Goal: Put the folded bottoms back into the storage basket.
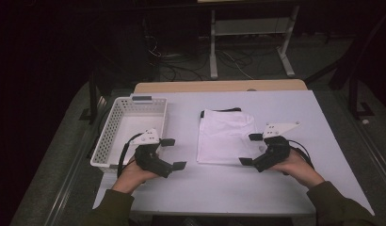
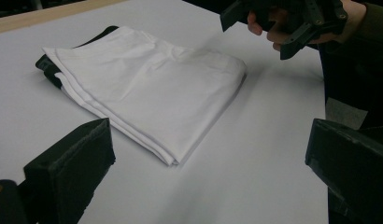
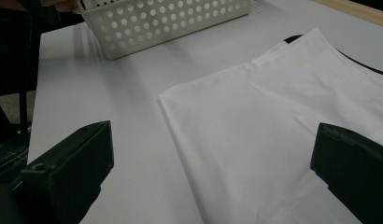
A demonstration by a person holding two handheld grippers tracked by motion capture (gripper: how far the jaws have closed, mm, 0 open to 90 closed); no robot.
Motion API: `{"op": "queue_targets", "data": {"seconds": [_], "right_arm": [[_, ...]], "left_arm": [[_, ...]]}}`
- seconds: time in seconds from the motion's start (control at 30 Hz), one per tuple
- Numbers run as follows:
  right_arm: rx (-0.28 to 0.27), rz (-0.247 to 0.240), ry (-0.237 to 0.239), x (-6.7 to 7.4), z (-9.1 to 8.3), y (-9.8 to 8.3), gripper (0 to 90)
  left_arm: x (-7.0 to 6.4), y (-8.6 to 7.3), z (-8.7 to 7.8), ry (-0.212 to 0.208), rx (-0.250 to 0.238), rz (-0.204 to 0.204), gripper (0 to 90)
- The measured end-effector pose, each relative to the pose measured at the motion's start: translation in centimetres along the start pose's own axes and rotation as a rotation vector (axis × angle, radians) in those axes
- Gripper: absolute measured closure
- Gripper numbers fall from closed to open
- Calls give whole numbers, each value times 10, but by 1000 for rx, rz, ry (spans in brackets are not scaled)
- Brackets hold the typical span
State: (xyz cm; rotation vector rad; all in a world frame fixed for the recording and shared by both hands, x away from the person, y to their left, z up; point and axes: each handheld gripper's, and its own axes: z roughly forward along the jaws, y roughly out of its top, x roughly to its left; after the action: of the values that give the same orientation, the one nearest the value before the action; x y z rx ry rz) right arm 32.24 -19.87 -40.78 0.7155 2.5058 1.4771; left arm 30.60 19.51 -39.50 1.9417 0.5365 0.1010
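A folded white cloth (image 1: 225,136) with a black edge at its far side lies in the middle of the white table (image 1: 238,183). My left gripper (image 1: 172,153) is open, left of the cloth and beside the basket, its jaws pointing right toward the cloth (image 2: 147,93). On the cloth's right side my right gripper (image 1: 250,149) is open too, its jaws pointing left over the cloth's near right corner (image 3: 273,140). Nothing is held. In the left gripper view the right gripper (image 2: 255,32) hangs beyond the cloth.
A white perforated basket (image 1: 116,123) stands at the table's left edge, empty as far as I see; its wall (image 3: 171,23) appears in the right gripper view. Beyond the table are a wooden strip (image 1: 219,86), cables and a white stand (image 1: 250,42) on a dark floor.
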Motion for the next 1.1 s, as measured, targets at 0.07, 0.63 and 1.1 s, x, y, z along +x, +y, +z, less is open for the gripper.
{"op": "queue_targets", "data": {"seconds": [0.07,0.63,1.1], "right_arm": [[1,0,3,-1,2,1,0],[23,-13,24,-2,20,10,0],[41,-19,36,-4,33,13,0]], "left_arm": [[0,0,0,0,0,-1,6],[0,0,0,-1,-2,-2,6],[0,0,0,-1,-2,-2,6]]}}
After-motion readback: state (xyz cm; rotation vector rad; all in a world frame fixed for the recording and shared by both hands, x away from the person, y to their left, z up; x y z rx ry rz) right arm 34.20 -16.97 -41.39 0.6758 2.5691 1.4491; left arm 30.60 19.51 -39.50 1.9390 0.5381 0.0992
